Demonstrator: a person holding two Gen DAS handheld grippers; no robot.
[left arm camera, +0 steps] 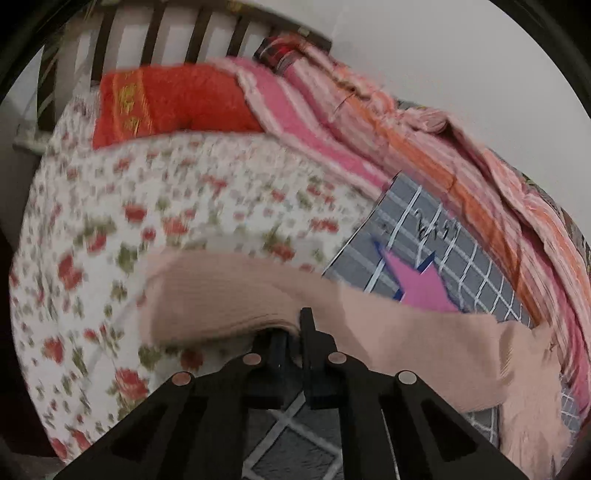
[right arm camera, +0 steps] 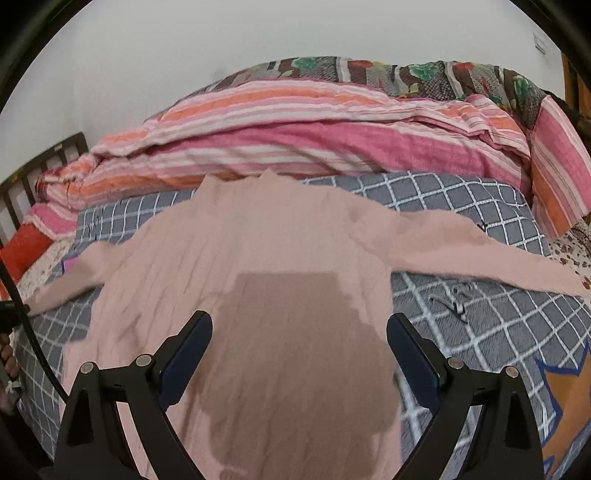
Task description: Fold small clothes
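Note:
A small pale pink knit sweater (right arm camera: pixel 258 251) lies spread on a grey checked cloth (right arm camera: pixel 480 332) on the bed, both sleeves out to the sides. My left gripper (left arm camera: pixel 293 325) is shut on the left sleeve (left arm camera: pixel 229 291) and holds it lifted above the bed. The sleeve end hangs to the left of the fingers. My right gripper (right arm camera: pixel 299 332) is open and empty, hovering over the sweater's lower body, where its shadow falls. The right sleeve (right arm camera: pixel 480 254) lies flat toward the right.
A rolled pink and orange striped quilt (right arm camera: pixel 314 147) lies along the wall behind the sweater. A floral sheet (left arm camera: pixel 129 206) covers the bed. A red pillow (left arm camera: pixel 173 96) sits by the dark wooden headboard (left arm camera: pixel 155 33).

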